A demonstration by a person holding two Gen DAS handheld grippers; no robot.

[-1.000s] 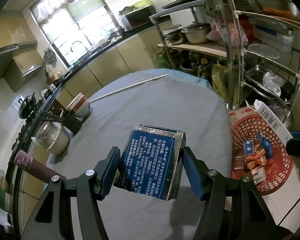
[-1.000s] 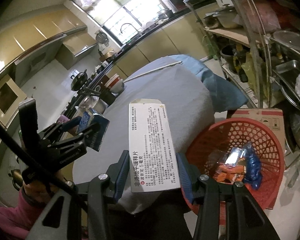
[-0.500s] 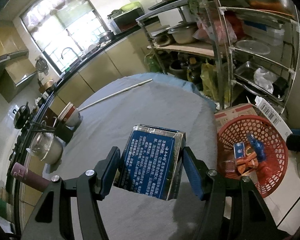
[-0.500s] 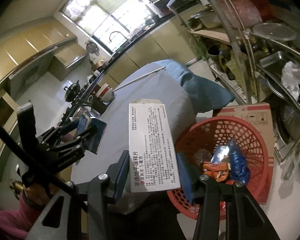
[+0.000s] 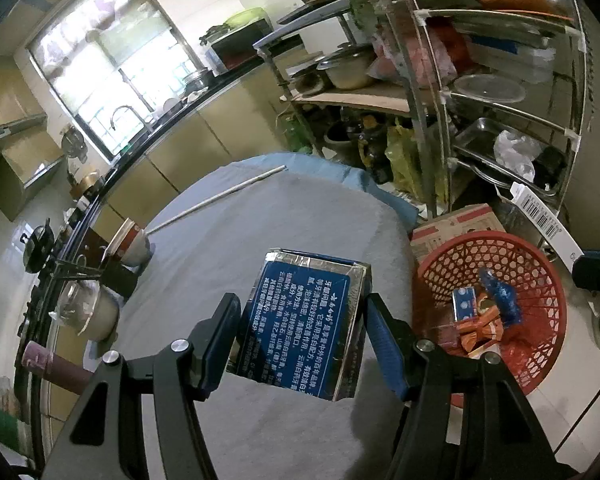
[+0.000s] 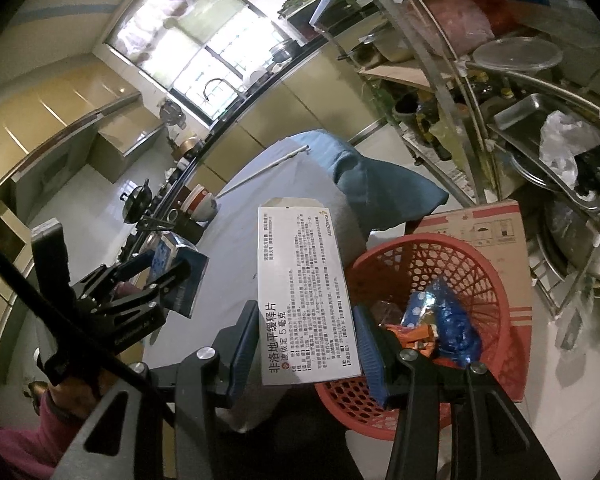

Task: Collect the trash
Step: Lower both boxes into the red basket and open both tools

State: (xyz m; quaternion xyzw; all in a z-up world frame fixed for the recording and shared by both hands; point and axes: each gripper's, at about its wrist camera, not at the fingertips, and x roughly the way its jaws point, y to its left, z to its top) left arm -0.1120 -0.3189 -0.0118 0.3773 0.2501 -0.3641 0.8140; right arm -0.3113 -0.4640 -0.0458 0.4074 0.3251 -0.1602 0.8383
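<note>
Left gripper (image 5: 300, 330): fingers clamped on the two sides of a blue-labelled, silver-edged carton (image 5: 304, 324), held in the air above the grey-clothed round worktop (image 5: 260, 224). Right gripper (image 6: 308, 344): fingers clamped on a flat white cardboard medicine box with black print (image 6: 302, 292), held over the worktop's edge, just beside the rim of a red plastic lattice basket (image 6: 496, 292). Basket: on the floor beside the worktop, against a brown cardboard box (image 6: 484, 228); contains blue and orange wrappers (image 6: 440, 324). Also on worktop: long thin white stick (image 5: 220, 200); red-and-white stacked bowls (image 5: 130, 240) at the far edge.
</note>
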